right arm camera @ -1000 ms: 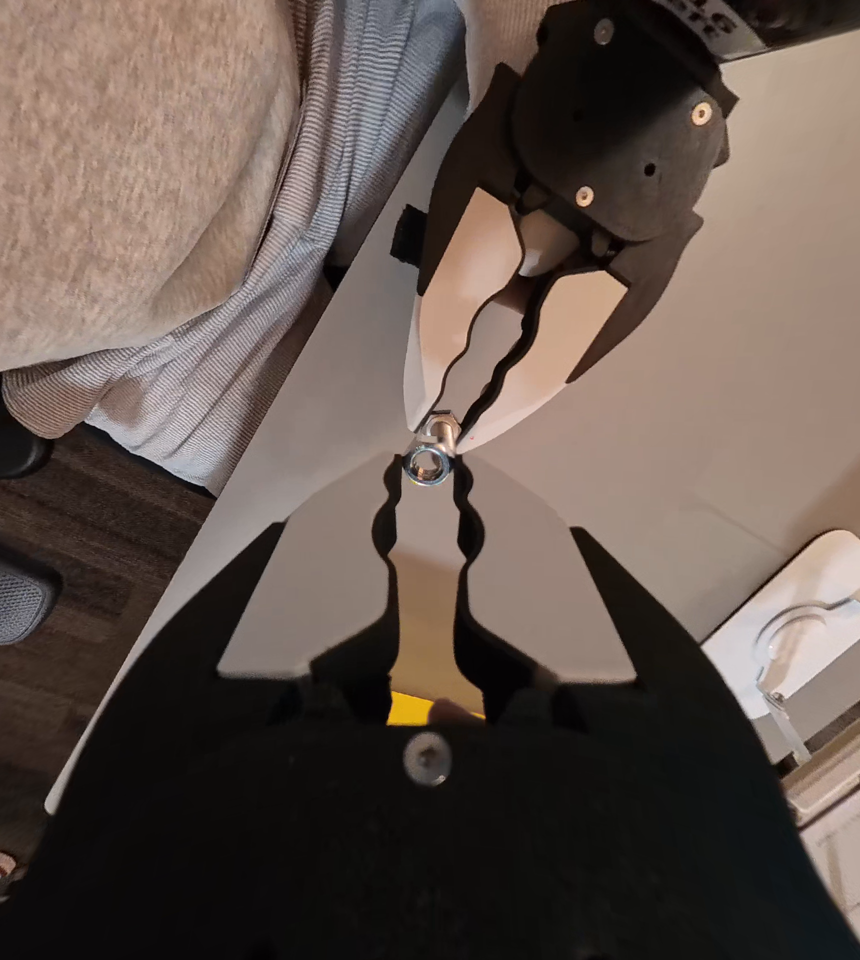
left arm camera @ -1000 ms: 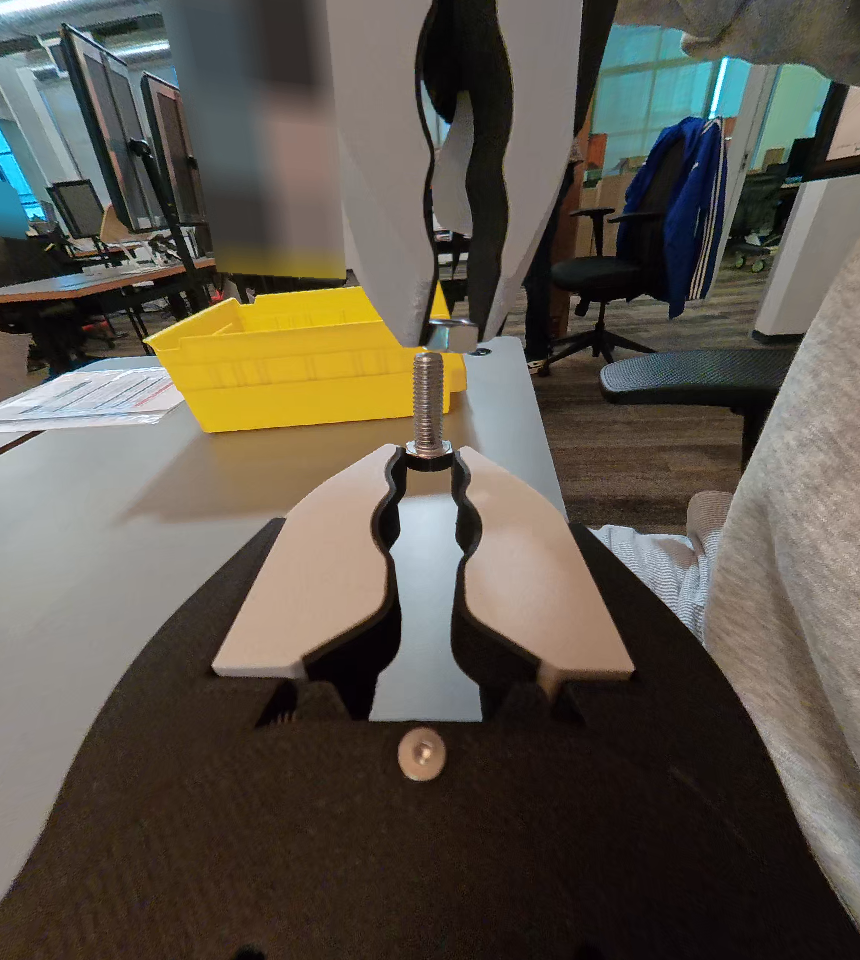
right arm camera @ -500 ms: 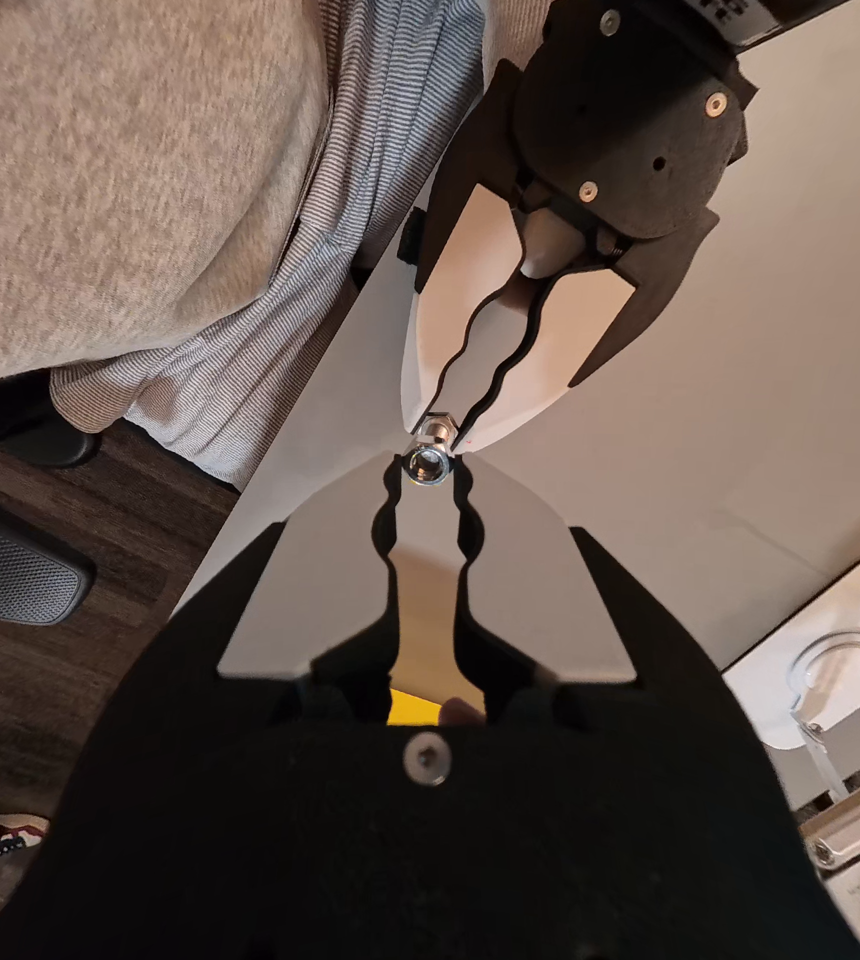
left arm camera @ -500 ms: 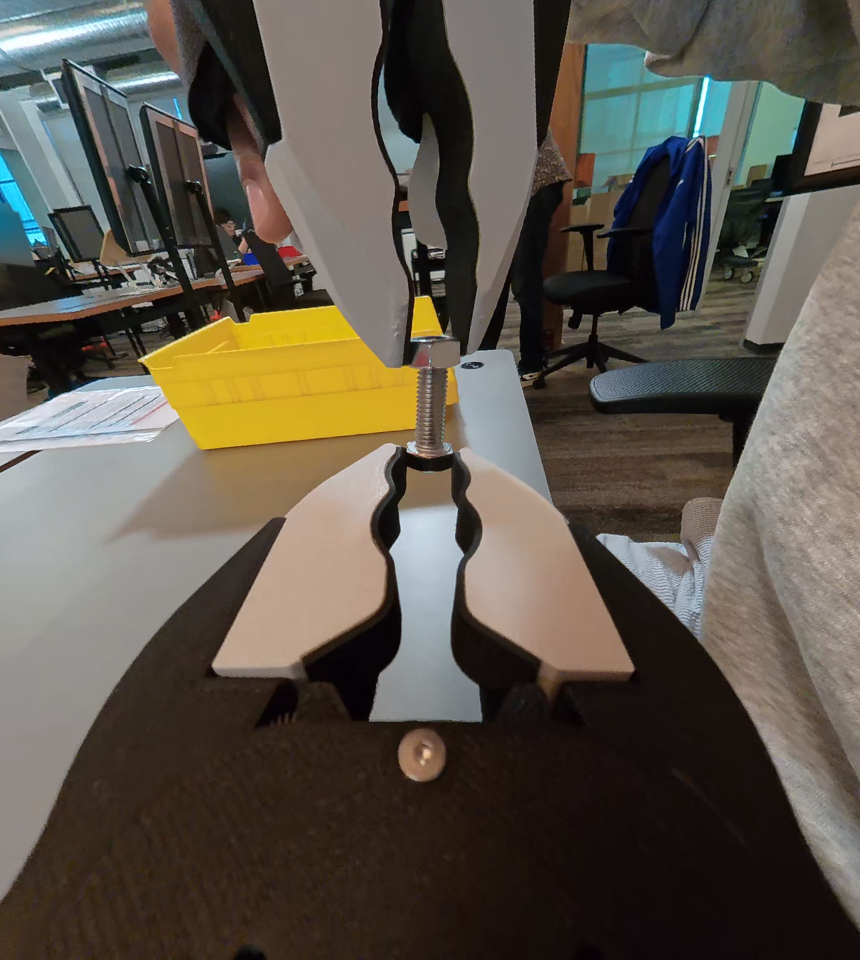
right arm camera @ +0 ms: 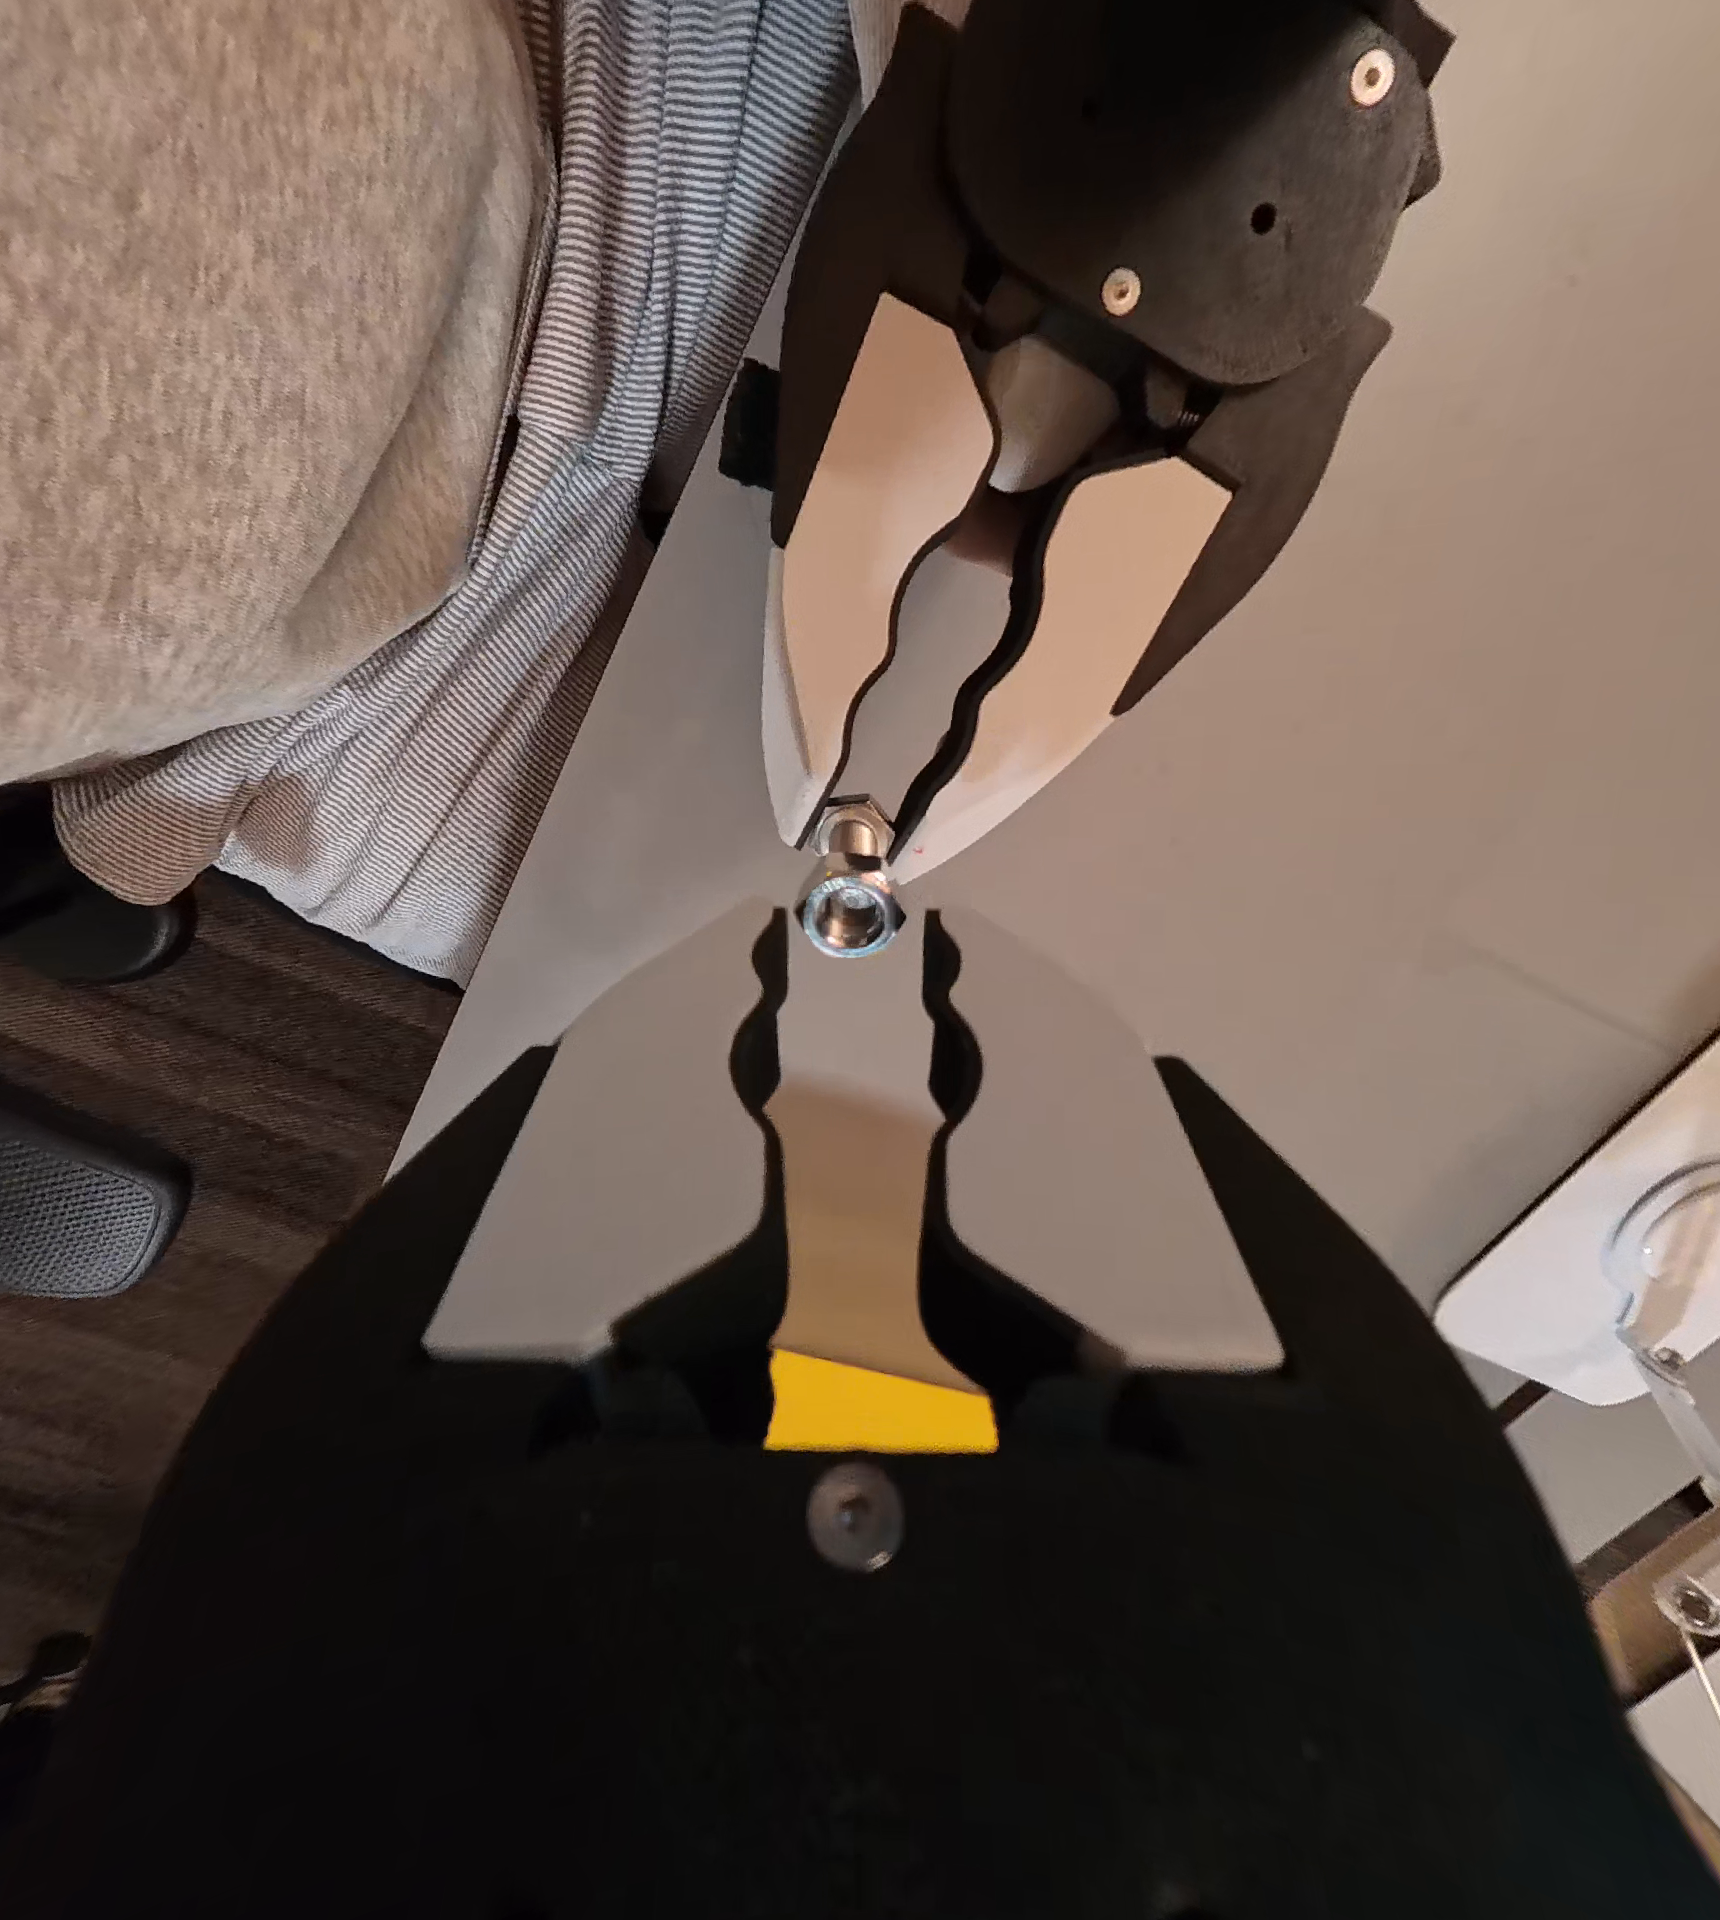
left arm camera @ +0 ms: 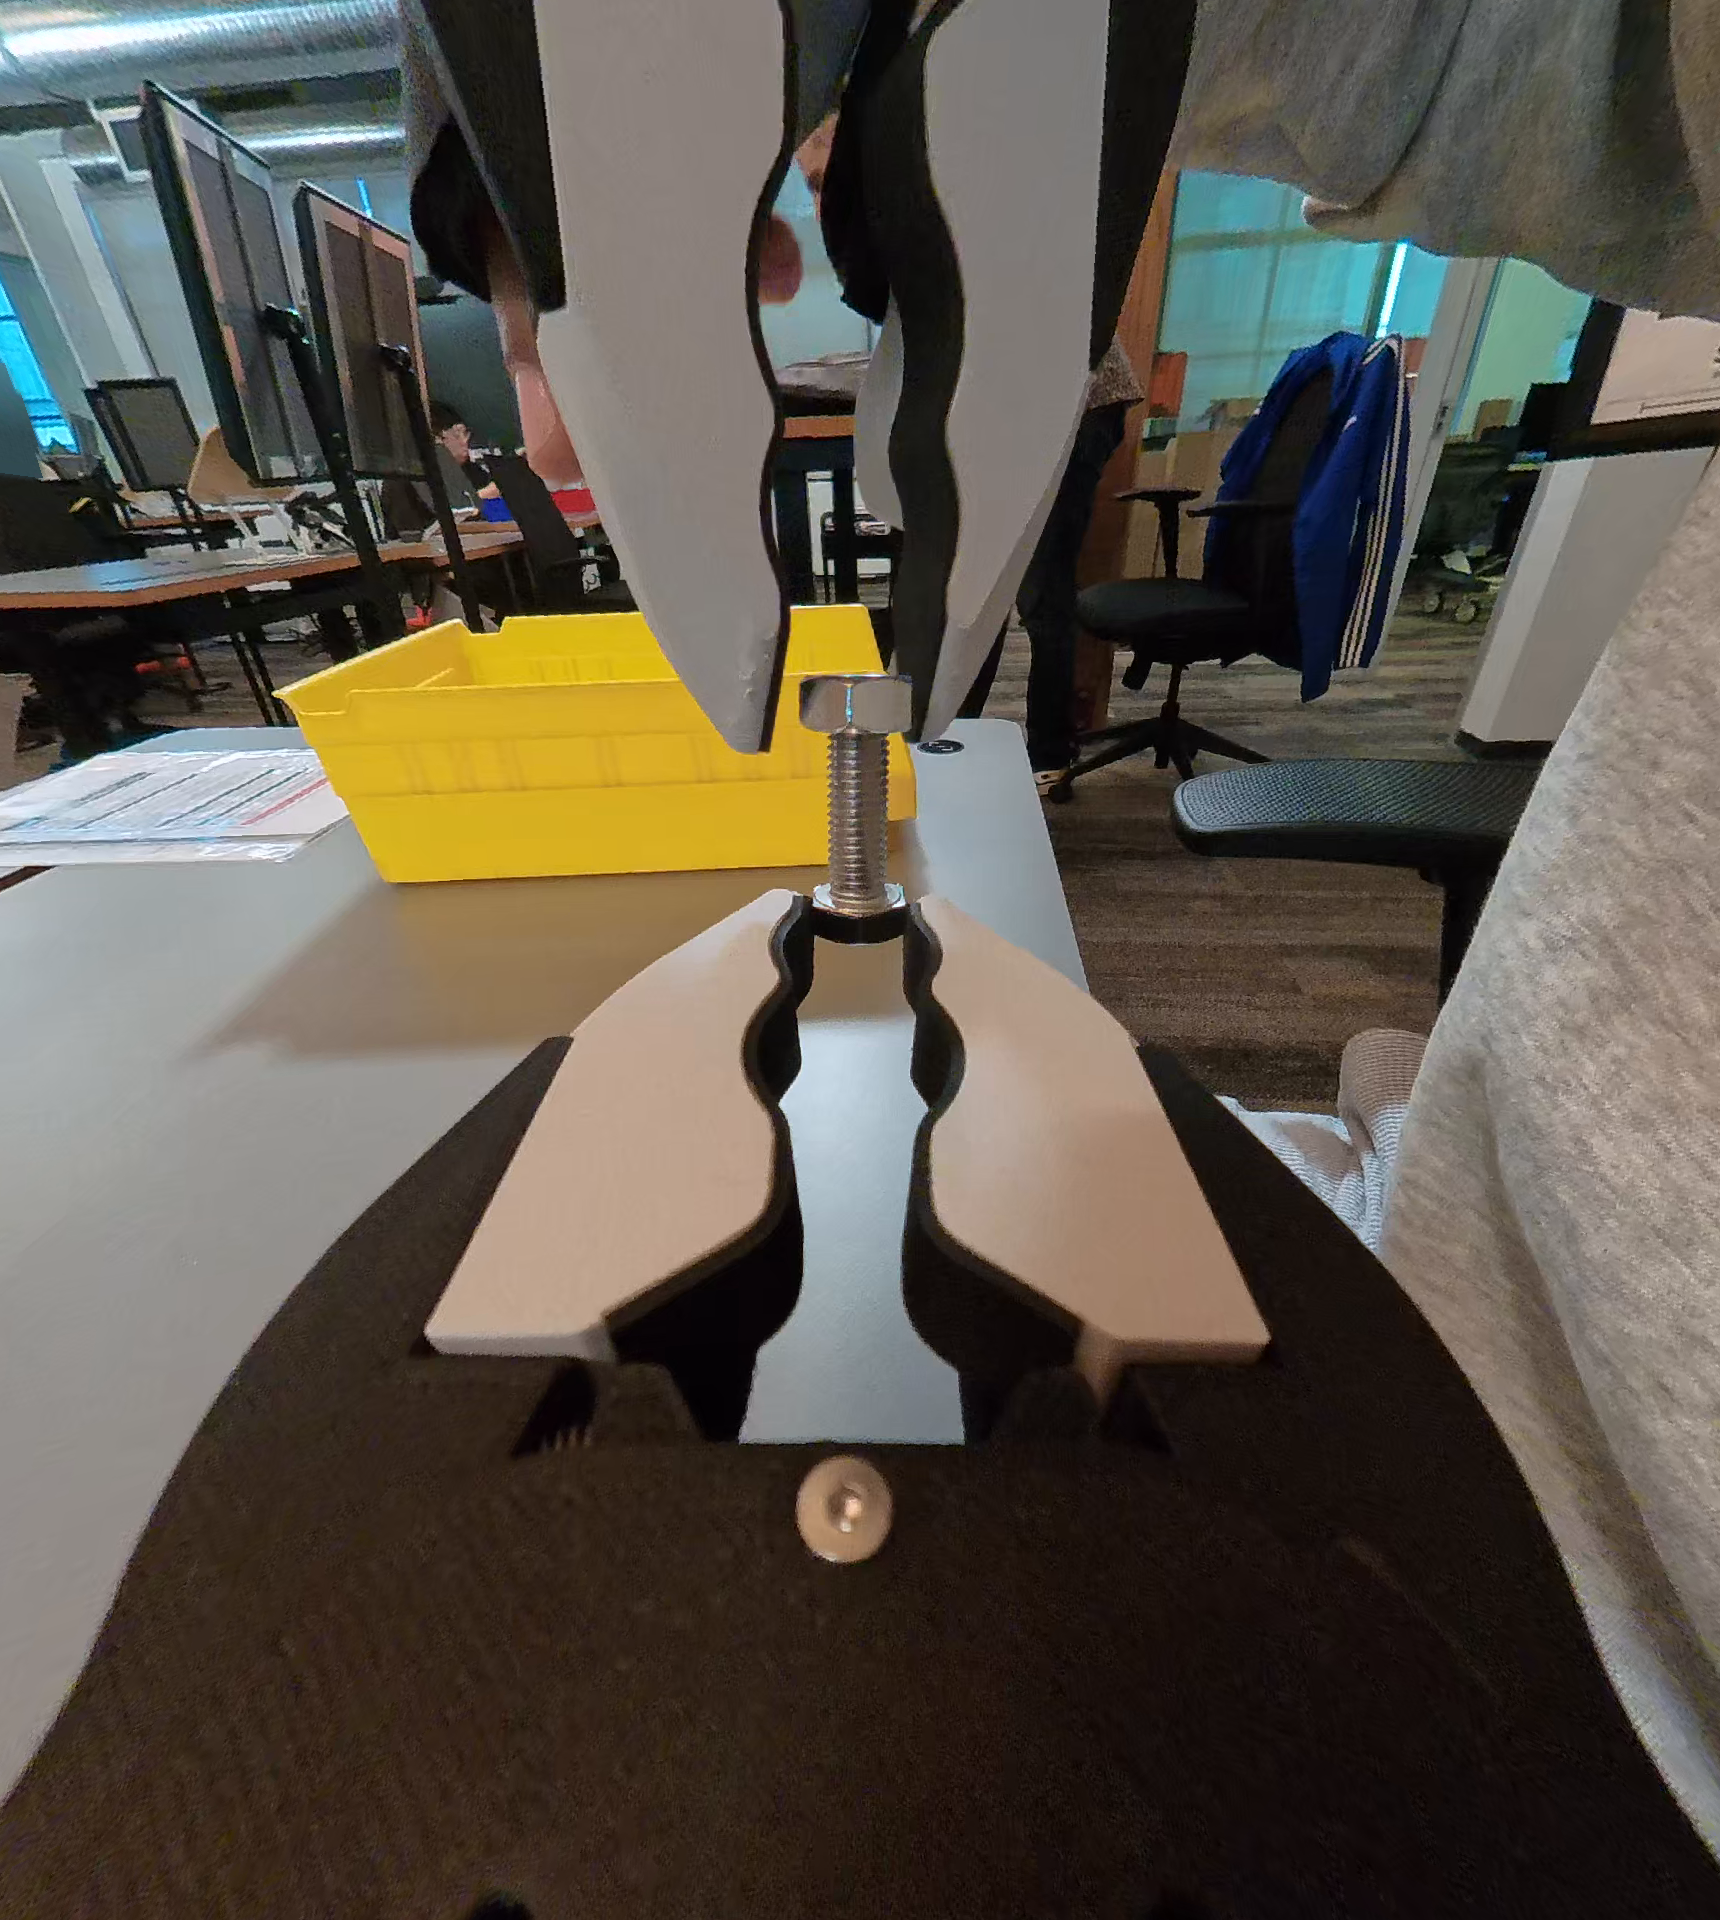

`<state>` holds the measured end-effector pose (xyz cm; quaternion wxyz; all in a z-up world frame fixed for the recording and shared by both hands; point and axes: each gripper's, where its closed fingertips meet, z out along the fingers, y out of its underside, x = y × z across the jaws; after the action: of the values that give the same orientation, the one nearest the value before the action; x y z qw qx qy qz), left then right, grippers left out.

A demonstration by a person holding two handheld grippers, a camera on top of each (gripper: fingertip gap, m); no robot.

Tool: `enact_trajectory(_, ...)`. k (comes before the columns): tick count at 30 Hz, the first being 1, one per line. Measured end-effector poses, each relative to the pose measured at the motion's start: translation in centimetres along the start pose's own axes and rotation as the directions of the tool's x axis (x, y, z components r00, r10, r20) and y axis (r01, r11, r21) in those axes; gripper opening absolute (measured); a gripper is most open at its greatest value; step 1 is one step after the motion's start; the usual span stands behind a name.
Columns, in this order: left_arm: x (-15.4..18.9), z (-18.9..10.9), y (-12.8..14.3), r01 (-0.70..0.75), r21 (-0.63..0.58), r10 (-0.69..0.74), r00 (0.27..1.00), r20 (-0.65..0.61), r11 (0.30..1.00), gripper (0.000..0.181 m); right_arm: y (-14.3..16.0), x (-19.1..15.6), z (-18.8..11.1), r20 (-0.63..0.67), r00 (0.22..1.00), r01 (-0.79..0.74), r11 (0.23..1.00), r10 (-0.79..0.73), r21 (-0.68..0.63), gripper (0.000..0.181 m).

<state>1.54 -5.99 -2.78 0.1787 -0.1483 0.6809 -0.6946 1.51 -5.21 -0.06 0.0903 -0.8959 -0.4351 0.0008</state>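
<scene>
Up close in the left wrist view, the left gripper [left arm camera: 854, 914] is pinching a nut [left arm camera: 854, 900] at its fingertips, nearly closed, with a bolt [left arm camera: 856, 790] standing upright from it over the bench [left arm camera: 160, 1039] near its far edge; the right gripper [left arm camera: 840, 717] is hanging above, its tips parted either side of the bolt head, a yellow bin [left arm camera: 544, 769] sitting behind. Looking down in the right wrist view, the right gripper [right arm camera: 854, 920] is flanking the bolt [right arm camera: 851, 914] head without clearly squeezing it, while the left gripper [right arm camera: 851, 826] is clamping the nut [right arm camera: 848, 809] just beyond, beside the bench [right arm camera: 1355, 727] edge
</scene>
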Motion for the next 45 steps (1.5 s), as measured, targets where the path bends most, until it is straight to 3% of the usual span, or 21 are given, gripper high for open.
enact_trajectory(8,-0.1,0.0,0.1,0.014,0.002,-0.014,1.000,-0.001,1.000,0.018,-0.1,0.2,-1.4,0.000,0.999,-0.054,0.998,0.054,0.014,0.029)
enact_trajectory(11,-0.2,-0.1,0.0,0.018,0.006,-0.018,1.000,-0.003,1.000,0.017,0.0,-0.6,-1.9,0.039,0.998,-0.055,0.998,0.054,0.031,0.007)
enact_trajectory(13,-0.2,-0.1,0.0,0.019,0.008,-0.019,1.000,-0.005,1.000,0.017,-0.1,-0.6,-2.1,0.016,0.999,-0.045,0.998,0.045,0.038,0.002)
enact_trajectory(17,-0.1,-0.1,-0.1,0.022,0.010,-0.022,1.000,-0.008,1.000,0.017,-0.9,-0.1,-2.4,-0.053,0.998,-0.037,0.997,0.041,0.069,0.023)
enact_trajectory(21,0.0,-0.1,-0.1,0.022,0.014,-0.022,1.000,-0.014,1.000,0.017,-1.2,-0.4,-2.3,-0.055,0.998,-0.016,0.996,0.021,0.085,0.024)
enact_trajectory(25,0.2,-0.1,-0.3,0.021,0.024,-0.020,0.999,-0.029,1.000,0.017,-1.1,-0.6,-1.6,-0.038,0.999,-0.017,0.996,0.020,0.084,0.036)
enact_trajectory(45,0.5,-0.3,-0.8,0.036,0.042,-0.034,0.998,-0.054,0.998,0.017,-1.4,-1.0,-0.4,0.035,0.999,-0.018,0.996,0.015,0.085,0.036)
